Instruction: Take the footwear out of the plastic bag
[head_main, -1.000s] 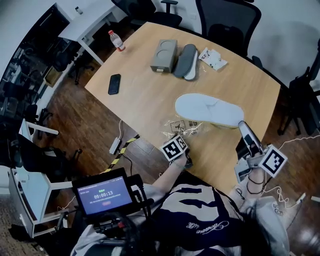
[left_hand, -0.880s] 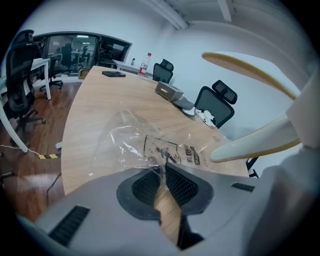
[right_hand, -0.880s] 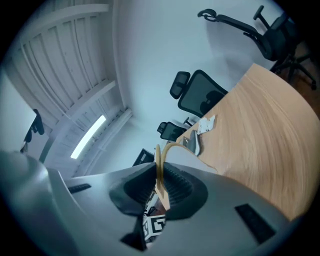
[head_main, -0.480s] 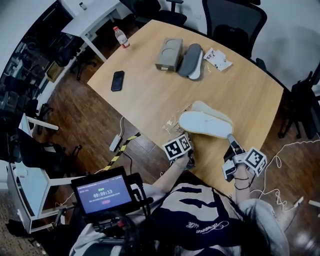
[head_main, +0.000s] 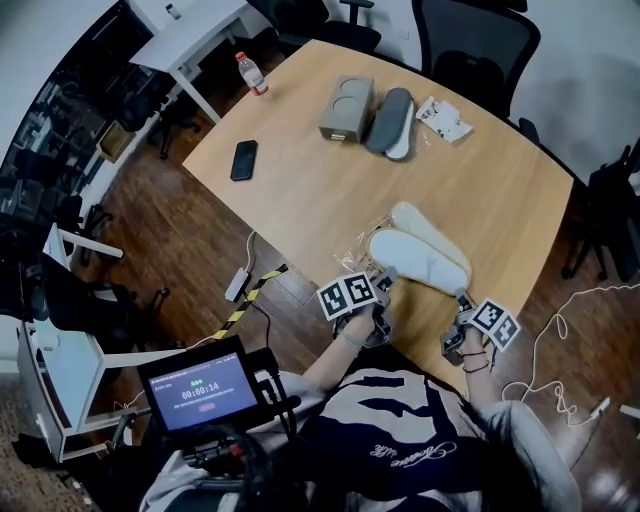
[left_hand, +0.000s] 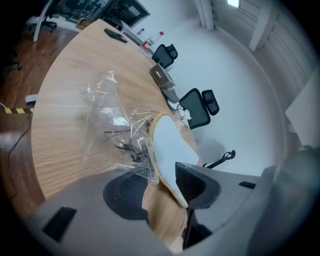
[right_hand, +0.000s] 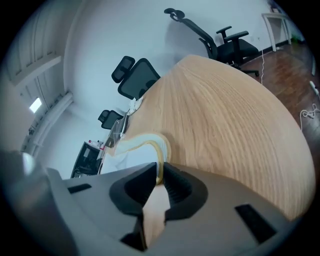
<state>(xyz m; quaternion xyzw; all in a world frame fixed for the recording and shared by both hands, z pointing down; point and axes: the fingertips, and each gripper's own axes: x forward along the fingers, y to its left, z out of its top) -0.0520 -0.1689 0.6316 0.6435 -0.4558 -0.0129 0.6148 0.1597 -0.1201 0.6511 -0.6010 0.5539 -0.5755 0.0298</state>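
Jaws nearly closed, the right gripper (right_hand: 159, 172) pinches the thin cream rim of a white slipper (right_hand: 131, 156), and in its own view we see that rim caught between the two dark pads. Across from it the left gripper (left_hand: 152, 185) has just been opening its jaws. They now stand well apart, with the slipper's other end lying between them close against one pad and not squeezed. A corner of the crumpled clear plastic bag (left_hand: 112, 125) drapes over the other pad. From the head view we find this slipper flat on the near edge of the wooden table (head_main: 300, 190), just in front of the person and out of the bag, which lies beside its left end. A second slipper (head_main: 425, 222) lies just behind the first, touching it along its length. Whether any part of that one is inside the bag we cannot tell. Farther back on the table, well apart from the grippers, we see a dark phone (head_main: 244, 160), a bottle (head_main: 252, 73) near the far corner and a grey box (head_main: 346, 108). Office chairs (head_main: 470, 45) stand beyond the table's far edge.
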